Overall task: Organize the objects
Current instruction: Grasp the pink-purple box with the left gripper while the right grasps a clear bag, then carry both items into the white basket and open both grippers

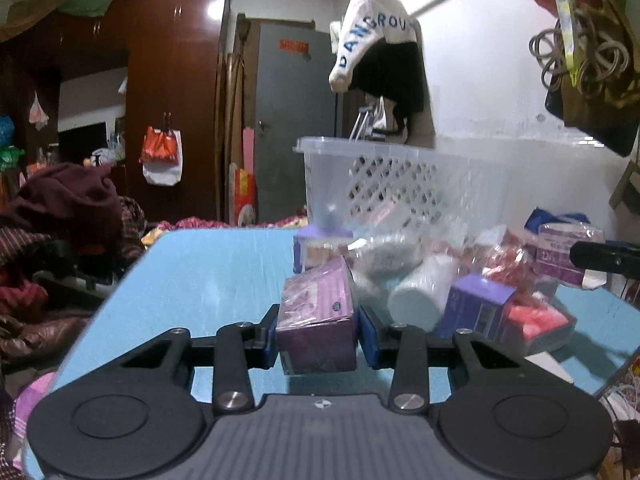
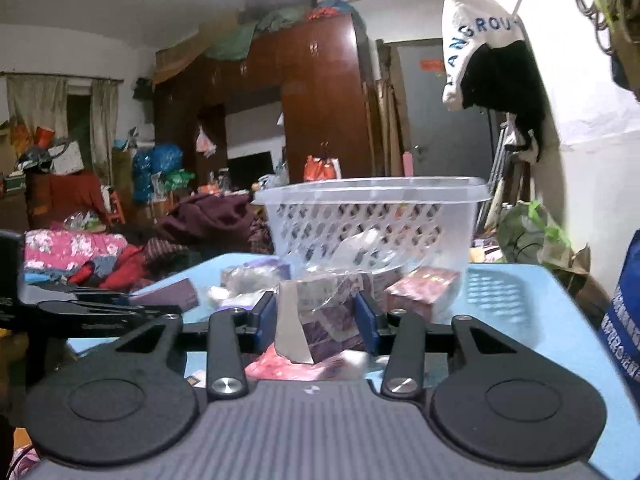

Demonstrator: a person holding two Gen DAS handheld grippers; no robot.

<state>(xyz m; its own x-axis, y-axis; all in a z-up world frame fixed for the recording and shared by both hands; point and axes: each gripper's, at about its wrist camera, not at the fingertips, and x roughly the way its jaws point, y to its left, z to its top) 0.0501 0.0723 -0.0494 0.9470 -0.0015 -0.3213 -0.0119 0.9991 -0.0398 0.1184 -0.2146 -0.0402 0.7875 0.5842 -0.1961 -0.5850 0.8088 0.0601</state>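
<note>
Two grippers, left [image 1: 319, 330] clenched on one purple box [image 1: 318, 326], right [image 2: 316, 318] on one wrapped packet [image 2: 320, 316]; one basket [image 2: 372, 216].

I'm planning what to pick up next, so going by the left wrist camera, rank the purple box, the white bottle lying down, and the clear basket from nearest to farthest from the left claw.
1. Purple box: gripped in the left claw.
2. White bottle: just beyond, to the right, lying on the blue table.
3. Clear basket: farthest, at the table's back.
</note>
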